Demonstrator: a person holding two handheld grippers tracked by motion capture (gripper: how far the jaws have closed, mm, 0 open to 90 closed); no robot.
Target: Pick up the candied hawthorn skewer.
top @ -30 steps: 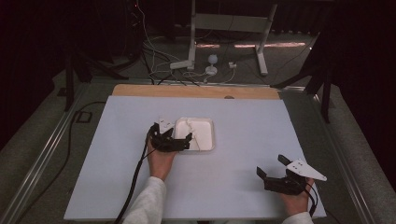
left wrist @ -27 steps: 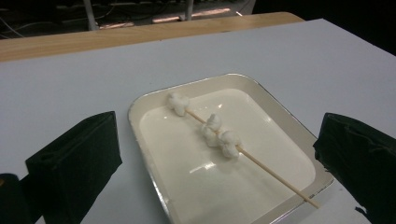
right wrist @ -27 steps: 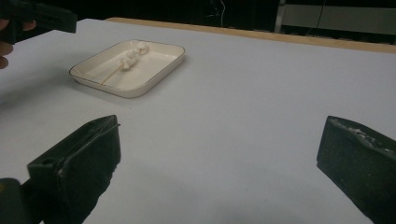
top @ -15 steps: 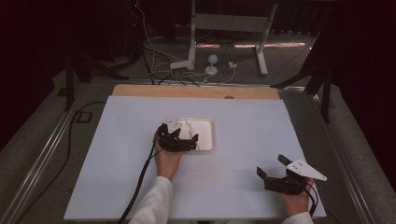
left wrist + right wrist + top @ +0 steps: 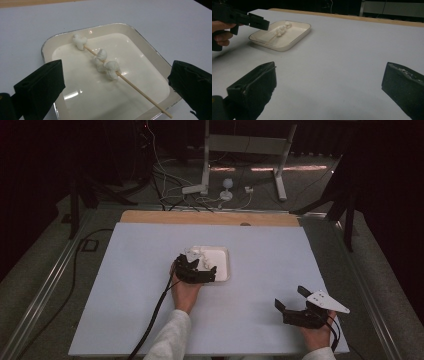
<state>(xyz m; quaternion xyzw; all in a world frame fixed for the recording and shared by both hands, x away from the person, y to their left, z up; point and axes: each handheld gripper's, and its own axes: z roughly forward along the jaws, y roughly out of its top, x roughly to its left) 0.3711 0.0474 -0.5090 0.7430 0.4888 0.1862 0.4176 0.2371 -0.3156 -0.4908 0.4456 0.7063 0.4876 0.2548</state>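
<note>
White puffs, three of them, sit threaded on a thin wooden skewer (image 5: 130, 83) that lies slantwise inside a shallow cream rectangular dish with a silvery rim (image 5: 150, 50), the skewer's bare end resting over the dish's near corner. That dish is the landmark: it sits near the middle of the pale grey-white table (image 5: 125, 270), and the left claw (image 5: 207, 270) hovers just over its near-left edge with its jaws spread wide, one black pad to each side of the dish in the left gripper view, gripping nothing. The right claw (image 5: 291, 301) hangs well apart from the dish, toward the table's near-right corner, likewise wide open and empty.

Judging by this, the step in hand is the approach to pick up the skewer. The next move seems to call for lowering the left claw into the dish and lining the jaws across the stick, probably at the bare stretch nearer than the puffs, then closing gently so the thin stick neither rolls nor slips.

Beyond the dish, a strip of bare wood (image 5: 210, 217) edges the table's far side; past it the room is dark, with a white metal stand (image 5: 240, 150) and loose cables (image 5: 170, 185) on a grey floor
</note>
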